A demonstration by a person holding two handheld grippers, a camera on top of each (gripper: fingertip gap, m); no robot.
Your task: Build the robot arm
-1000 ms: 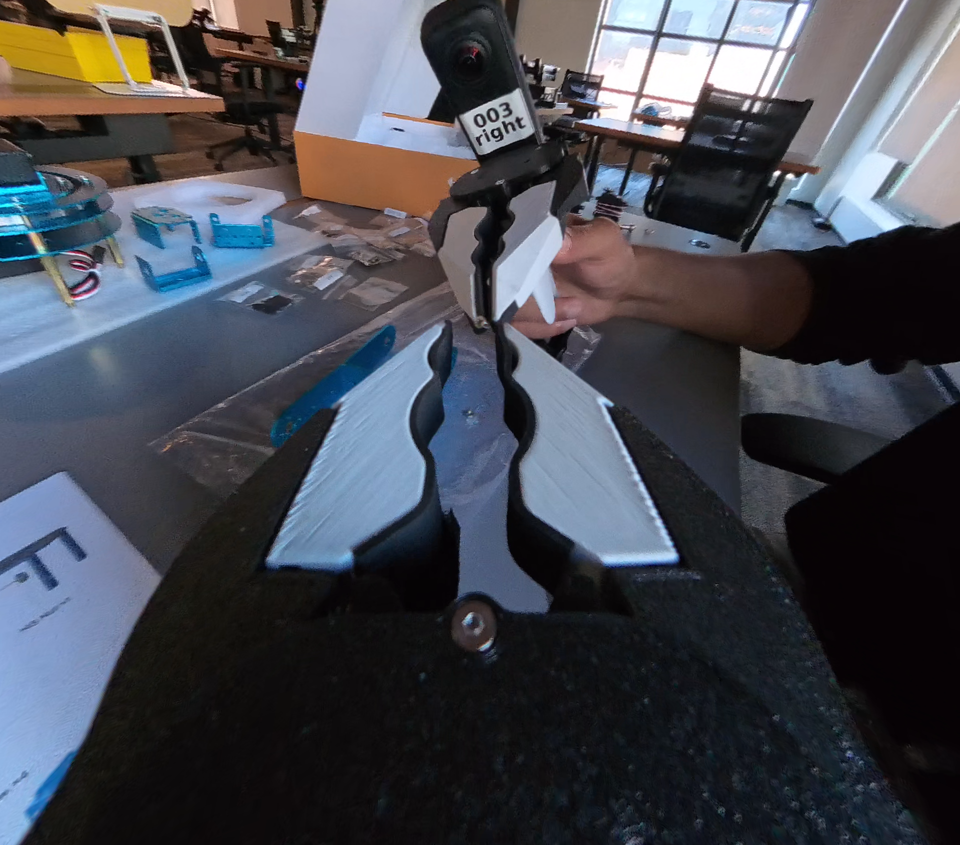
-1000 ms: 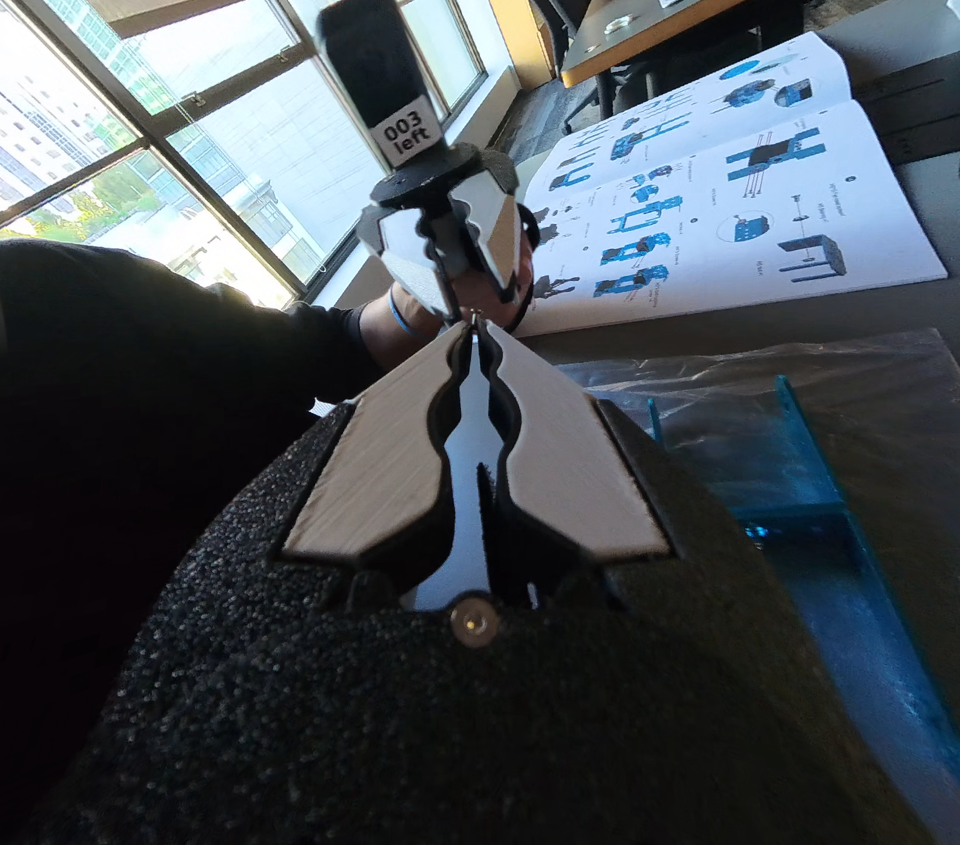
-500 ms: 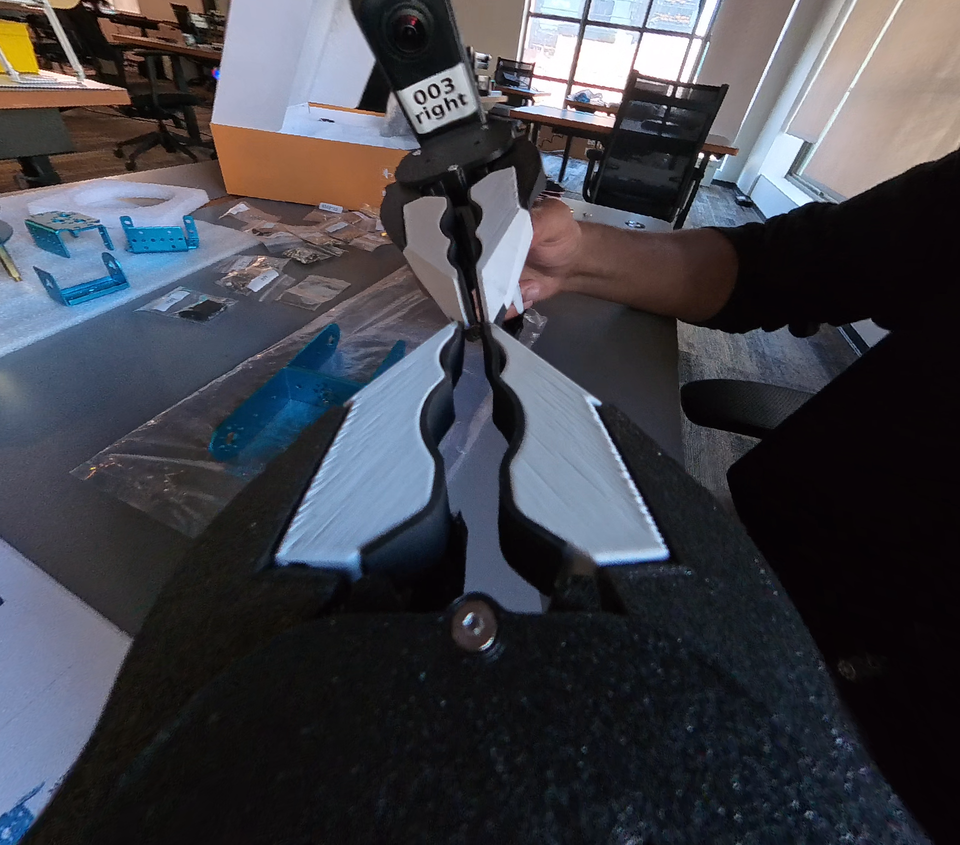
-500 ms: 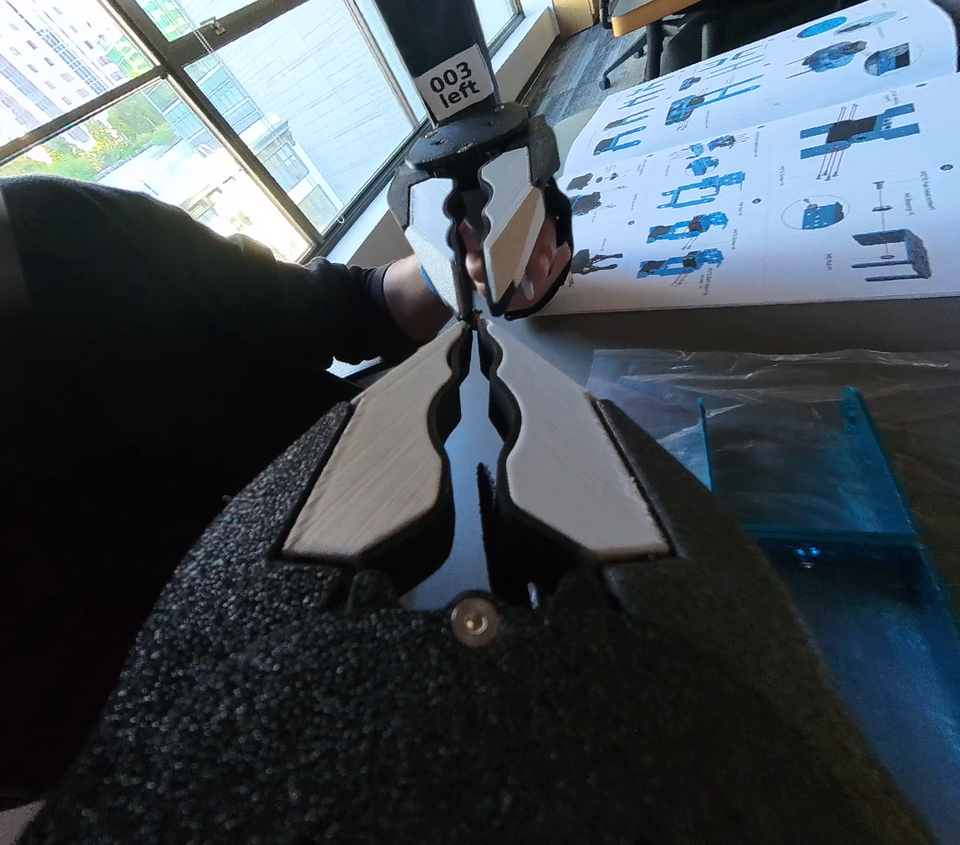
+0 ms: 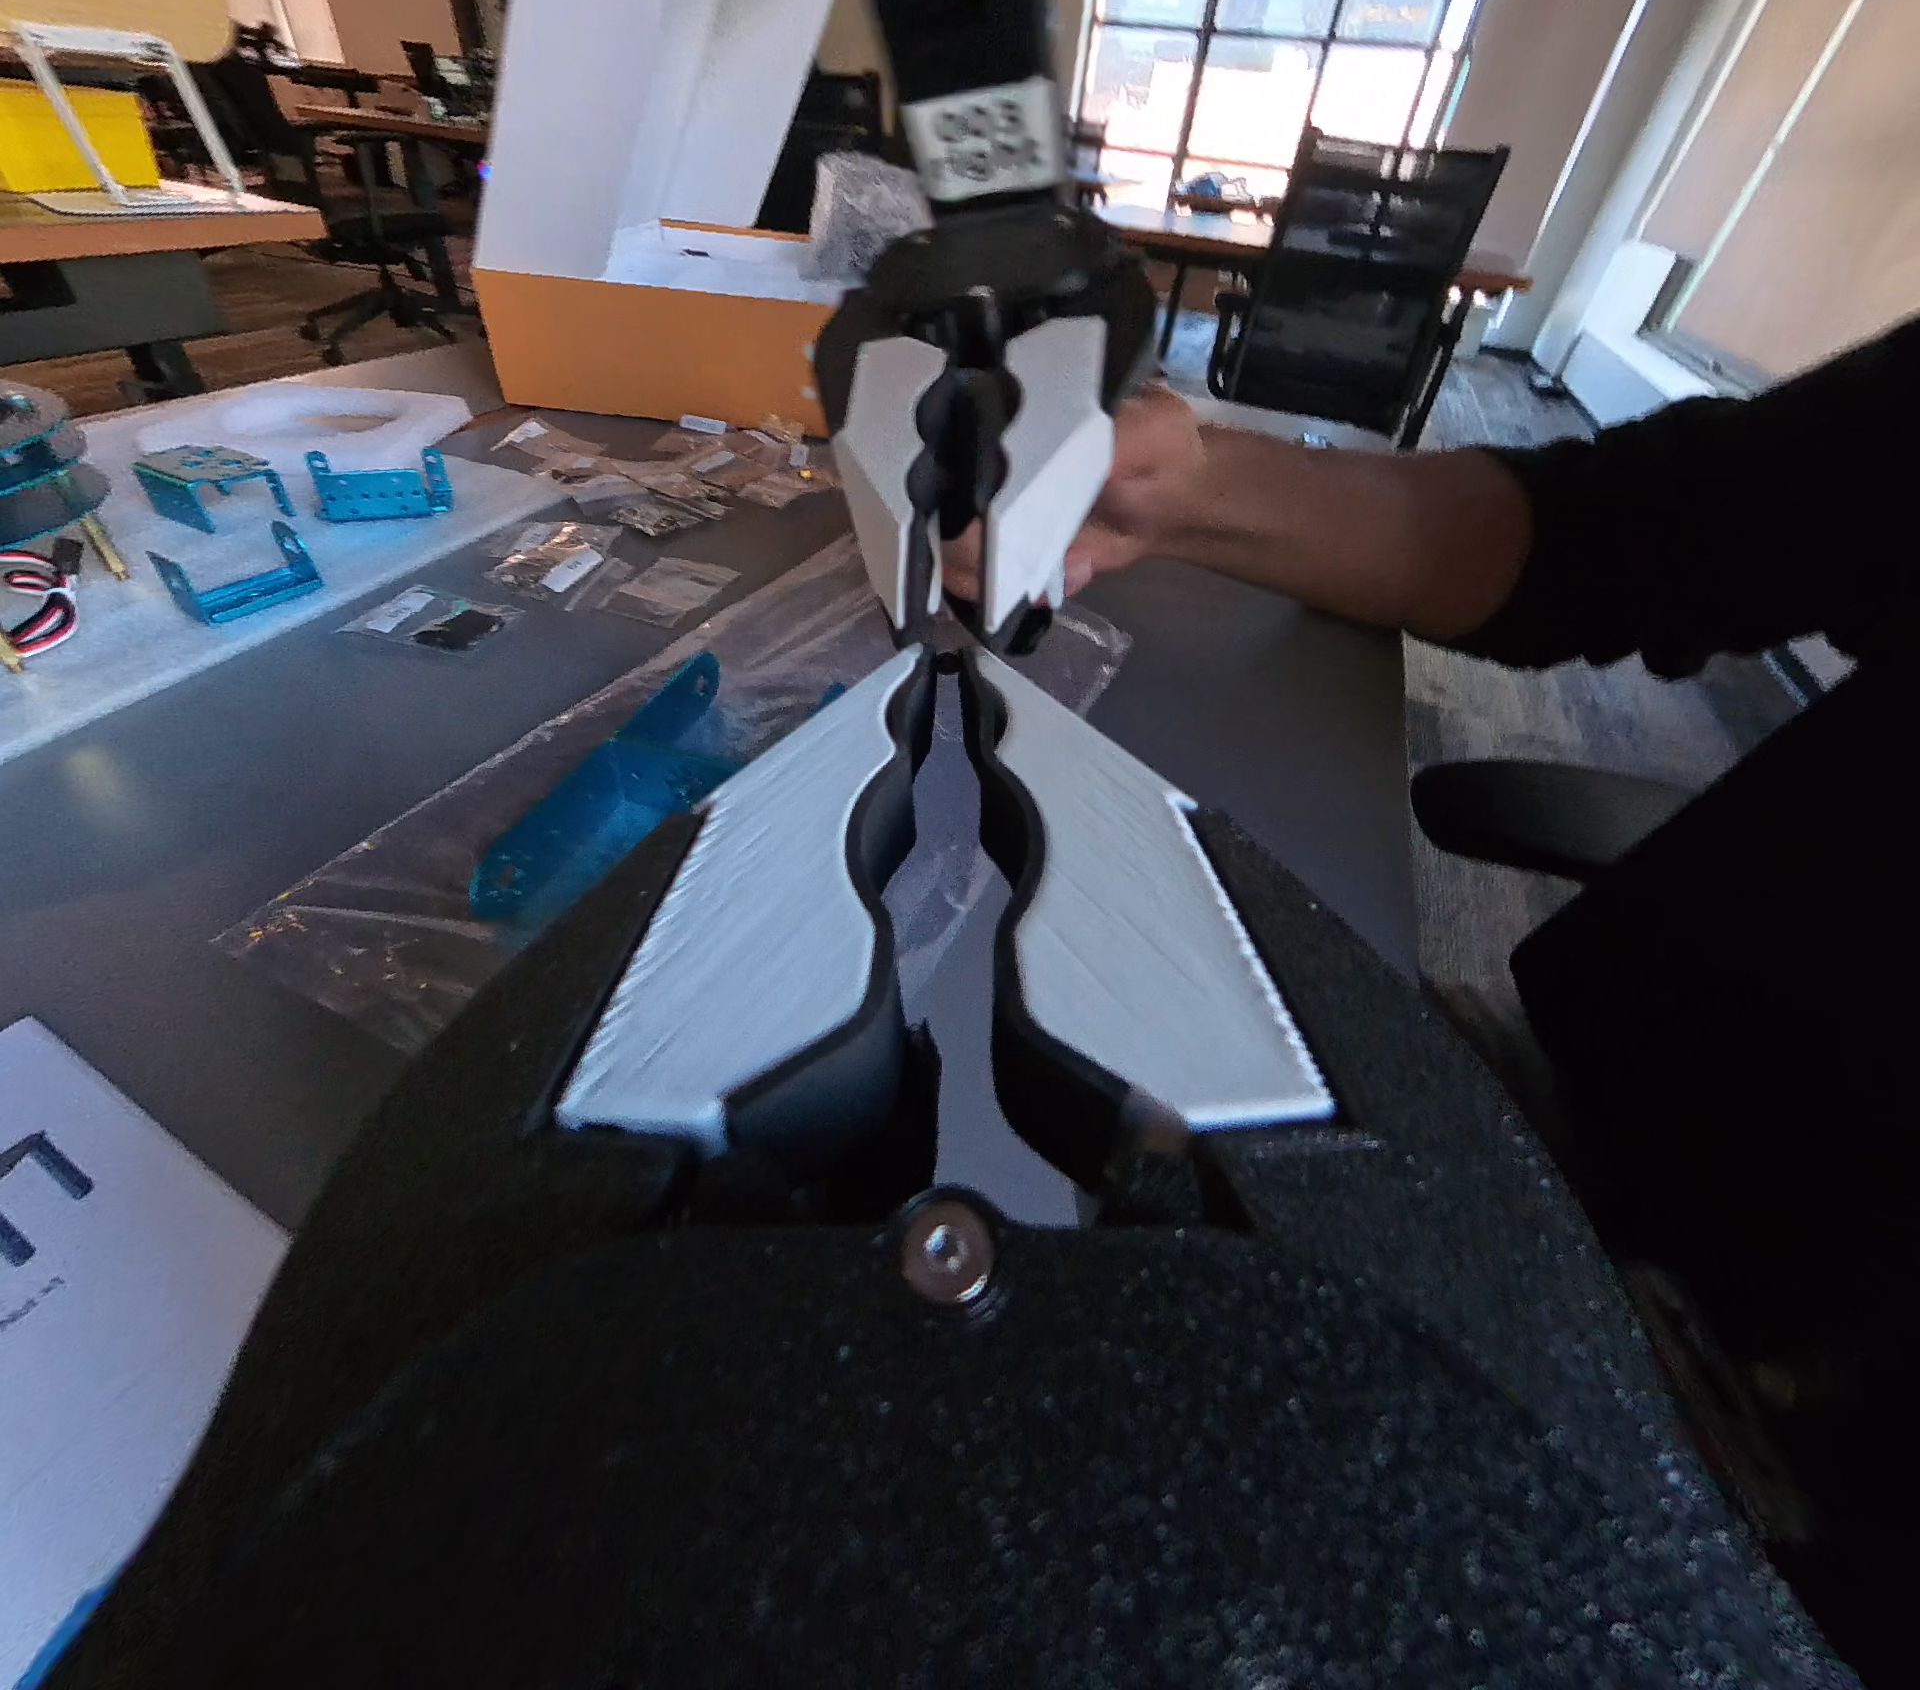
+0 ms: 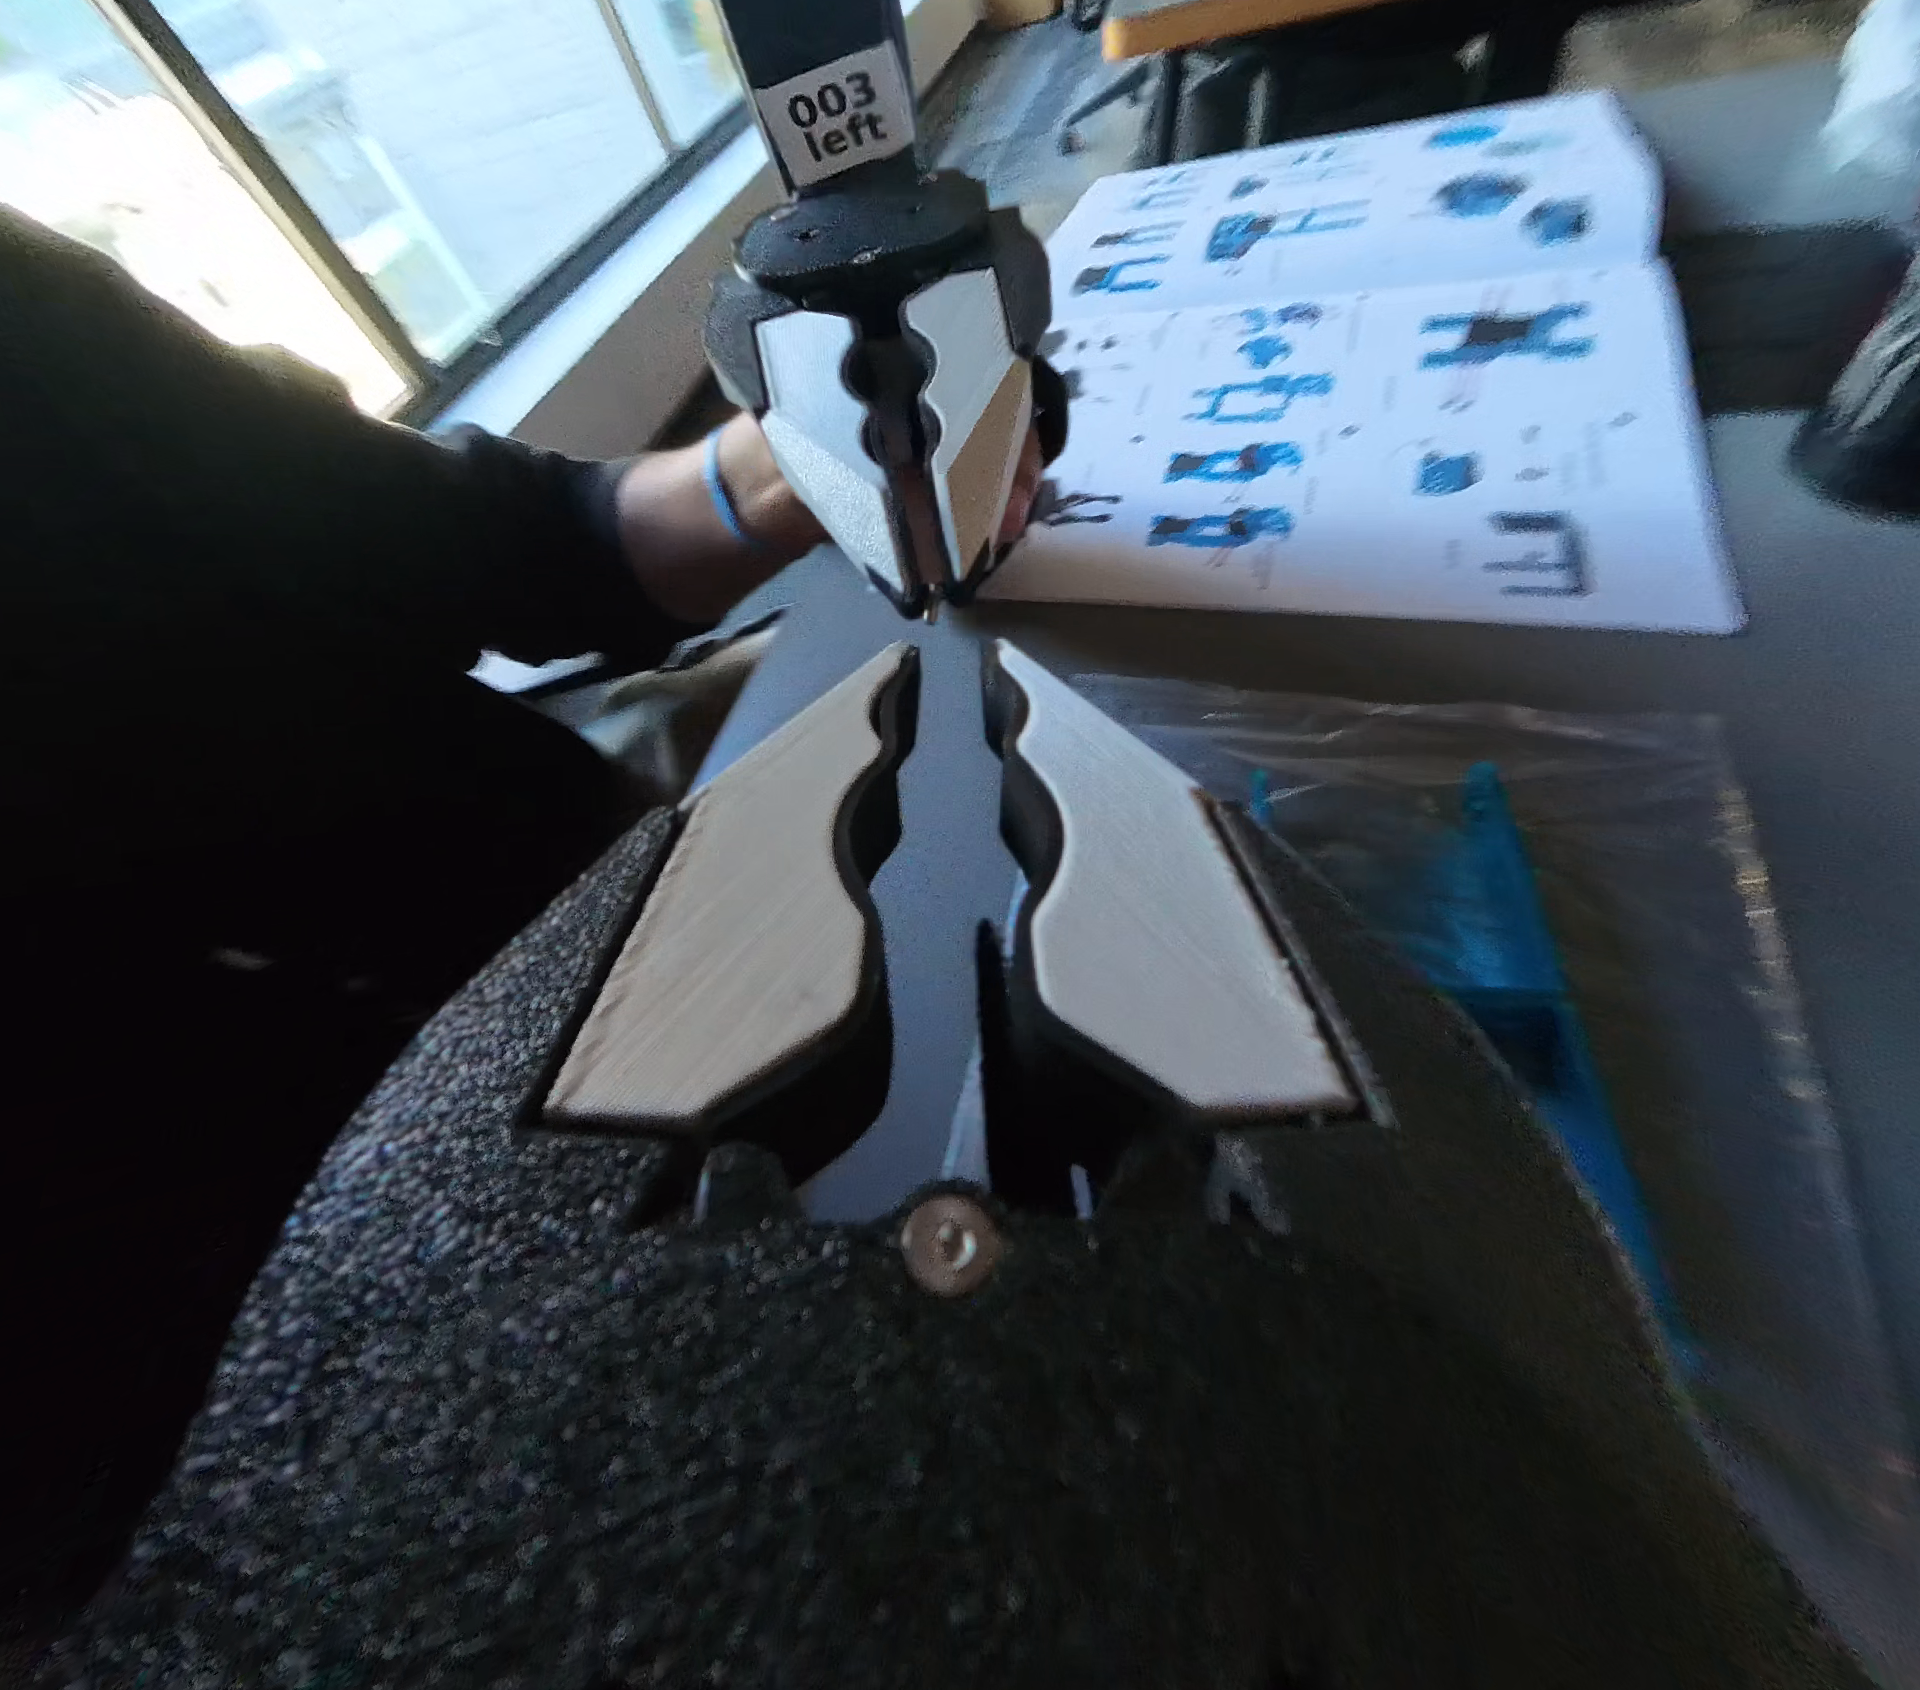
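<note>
Hand-held gripper (image 6: 948, 661) faces left one (image 6: 928, 601) tip-to-tip.

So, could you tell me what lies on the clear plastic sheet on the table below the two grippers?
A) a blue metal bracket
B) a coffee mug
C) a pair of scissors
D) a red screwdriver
A: a blue metal bracket with rows of holes lies on the plastic sheet, just left of the left gripper.

Blue brackets (image 5: 249, 590), open booklet (image 6: 1455, 435), orange box (image 5: 655, 352)
</note>
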